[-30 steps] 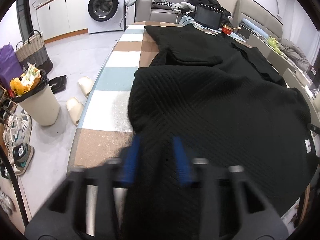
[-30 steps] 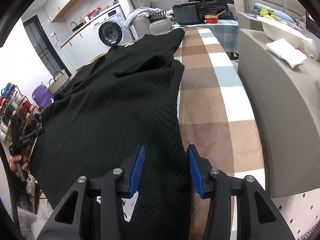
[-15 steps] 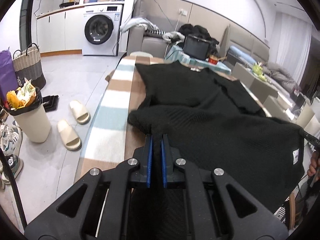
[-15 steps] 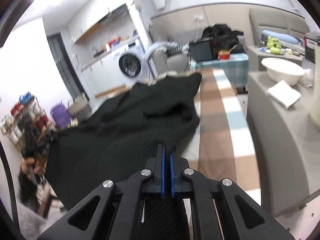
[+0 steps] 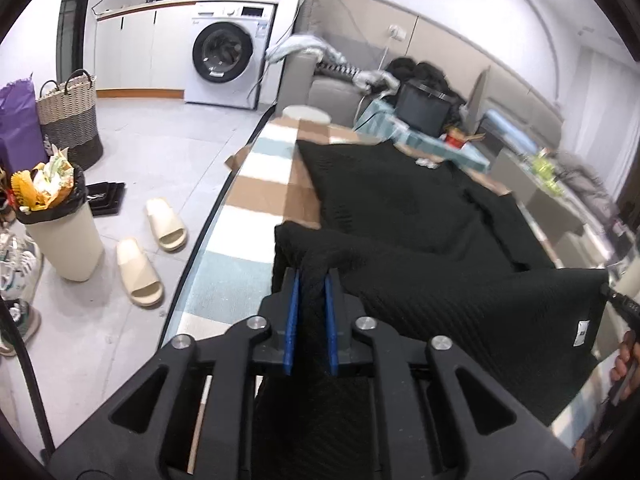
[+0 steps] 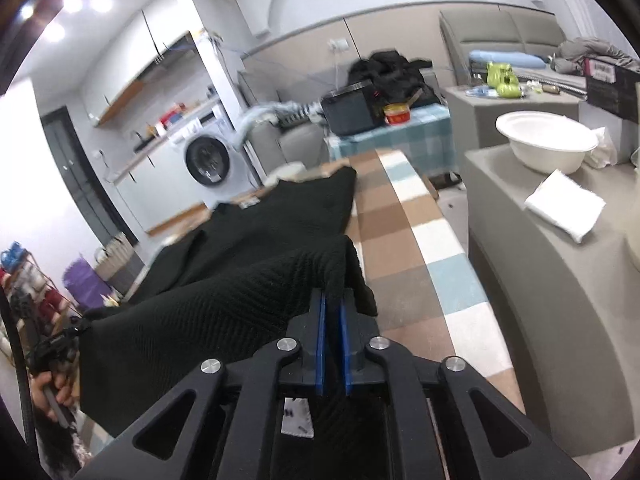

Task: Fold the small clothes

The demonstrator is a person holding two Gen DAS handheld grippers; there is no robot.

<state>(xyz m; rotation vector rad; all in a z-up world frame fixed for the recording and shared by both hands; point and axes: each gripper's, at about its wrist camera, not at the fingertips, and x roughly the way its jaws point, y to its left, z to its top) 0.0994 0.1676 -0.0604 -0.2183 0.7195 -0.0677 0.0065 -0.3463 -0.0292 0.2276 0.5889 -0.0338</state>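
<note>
Both the left gripper and right gripper pinch the black sweater's near hem, lifted off the striped table; first fold barely begun

White washing machine under a counter, pale tiled floor, grey sofa, bright ceiling spotlights.
</note>
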